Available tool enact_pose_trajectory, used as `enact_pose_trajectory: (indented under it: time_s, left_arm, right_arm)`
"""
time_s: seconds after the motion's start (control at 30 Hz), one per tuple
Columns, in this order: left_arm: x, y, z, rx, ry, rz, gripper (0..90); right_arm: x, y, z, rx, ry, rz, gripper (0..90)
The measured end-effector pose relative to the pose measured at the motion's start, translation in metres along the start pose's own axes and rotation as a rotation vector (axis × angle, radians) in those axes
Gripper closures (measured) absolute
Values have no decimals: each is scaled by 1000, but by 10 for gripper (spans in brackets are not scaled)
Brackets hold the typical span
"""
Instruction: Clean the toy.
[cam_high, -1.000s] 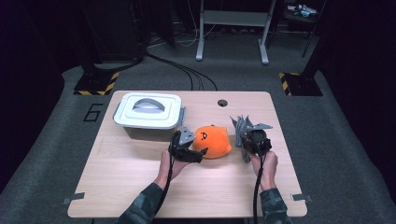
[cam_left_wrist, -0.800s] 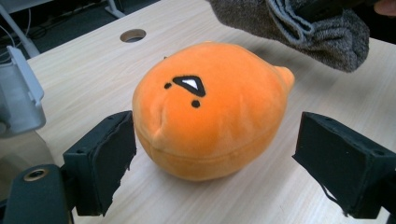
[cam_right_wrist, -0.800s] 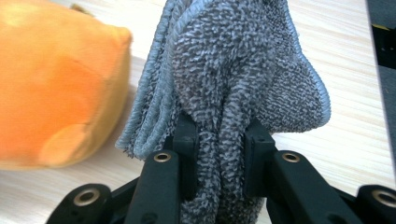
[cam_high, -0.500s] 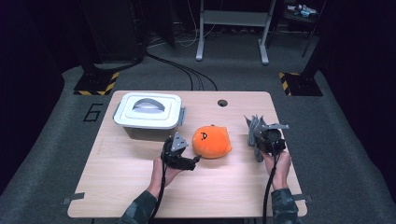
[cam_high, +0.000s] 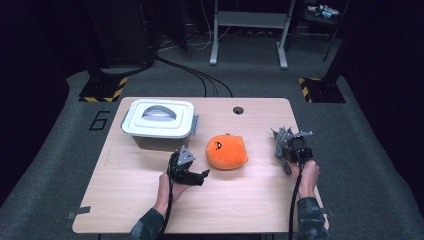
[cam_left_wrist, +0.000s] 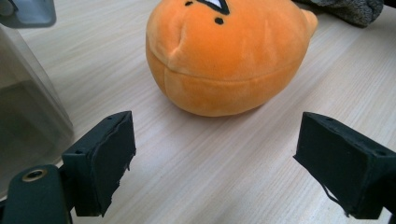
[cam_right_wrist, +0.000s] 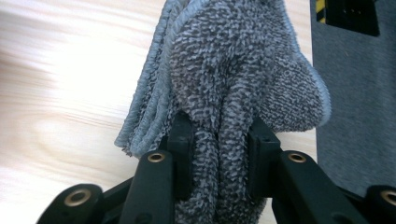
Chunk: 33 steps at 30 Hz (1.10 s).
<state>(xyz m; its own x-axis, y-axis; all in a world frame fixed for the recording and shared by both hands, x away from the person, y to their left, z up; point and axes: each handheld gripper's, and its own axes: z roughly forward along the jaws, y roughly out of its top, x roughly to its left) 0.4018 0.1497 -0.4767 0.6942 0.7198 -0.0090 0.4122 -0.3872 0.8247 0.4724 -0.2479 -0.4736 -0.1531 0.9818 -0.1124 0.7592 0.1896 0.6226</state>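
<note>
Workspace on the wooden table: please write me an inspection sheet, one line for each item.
Surface: light wooden table, round hole near its far edge.
Job's things: round orange plush toy lying at centre; white lidded plastic box far left, lid on; grey terry cloth.
Clutter: nothing seen.
Grippers: left gripper open, jaws apart before the toy; right gripper shut on the cloth.
Cables: one trails from each gripper; black cables cross the floor.
Surroundings: dark room, grey carpet, metal stand legs, striped floor bases.
</note>
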Motion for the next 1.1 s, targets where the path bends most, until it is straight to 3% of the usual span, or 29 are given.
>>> enact_pose_trajectory:
  time_s: [0.07, 0.23, 0.4, 0.5, 0.6, 0.63, 0.83, 0.87, 1.1]
  left_arm:
    - [0, -1, 1, 10, -7, -1, 115]
    - [1, -3, 4, 10, -7, -9, 115]
    - [2, -5, 4, 16, -12, -17, 115]
    - [2, -5, 4, 13, -10, -17, 115]
    - [2, -5, 4, 11, -11, -17, 114]
    - [2, -5, 4, 11, -12, -17, 115]
    - [2, -4, 5, 8, -13, -20, 115]
    - [2, -4, 5, 8, -14, -18, 115]
    - [0, 1, 8, 0, -12, -14, 115]
  right_arm:
    - [-1, 0, 3, 8, 1, 7, 648]
    - [-5, -3, 16, 40, 44, 51, 457]
    - [-3, -5, 9, -6, 74, 66, 222]
    - [-3, -6, 5, -32, 82, 51, 166]
    - [-2, -10, -5, -74, 109, 64, 128]
    - [-2, -14, -11, -88, 120, 77, 78]
    - [-5, -30, -19, -115, 127, 90, 23]
    - [-5, -40, -22, -116, 131, 95, 0]
    - [-8, -66, -27, -130, 138, 92, 0]
